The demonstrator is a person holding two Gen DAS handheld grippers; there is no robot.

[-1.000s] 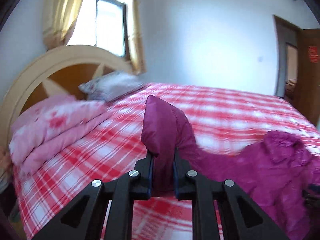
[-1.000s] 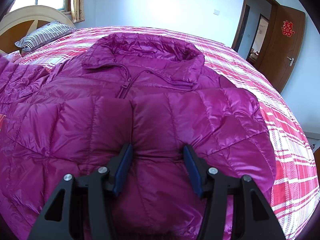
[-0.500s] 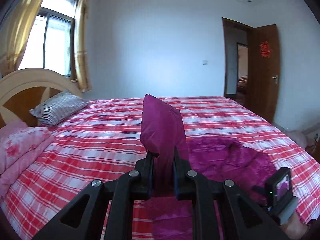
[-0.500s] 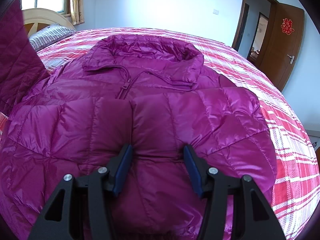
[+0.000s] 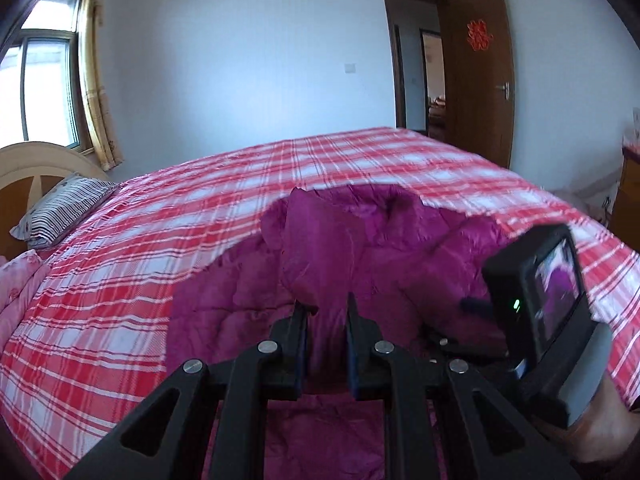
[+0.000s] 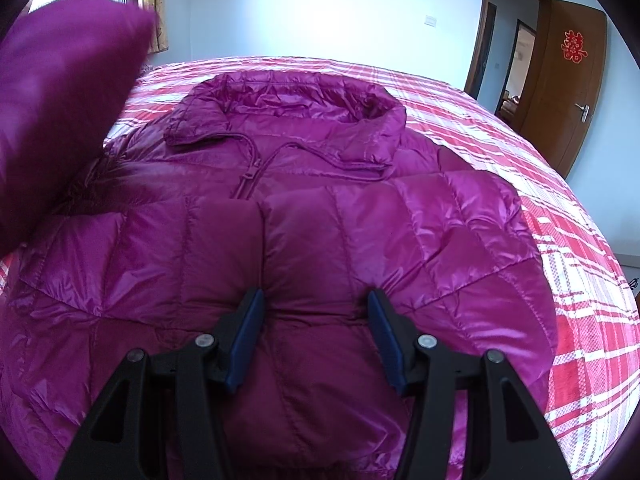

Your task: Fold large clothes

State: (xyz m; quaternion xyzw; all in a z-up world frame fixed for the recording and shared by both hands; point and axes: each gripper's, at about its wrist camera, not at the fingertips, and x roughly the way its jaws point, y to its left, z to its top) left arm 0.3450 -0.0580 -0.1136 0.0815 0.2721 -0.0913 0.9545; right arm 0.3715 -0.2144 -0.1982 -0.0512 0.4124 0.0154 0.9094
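The fingers of the left gripper (image 5: pixel 326 312) are closed on a sleeve (image 5: pixel 316 256) of the magenta down jacket (image 6: pixel 320 208), which lies spread on the checked bed (image 5: pixel 140 248). The right gripper (image 6: pixel 316 312) rests half open on the folded right sleeve, holding nothing. The left should probably carry its sleeve toward 3 o'clock, low and flat, across the chest below the collar (image 6: pixel 288 108).

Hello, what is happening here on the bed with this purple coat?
A person with two handheld grippers is folding a magenta down jacket on the red plaid bed. The left gripper is shut on a sleeve held up above the jacket's body. The right gripper is open, with quilted fabric bulging between its fingers.
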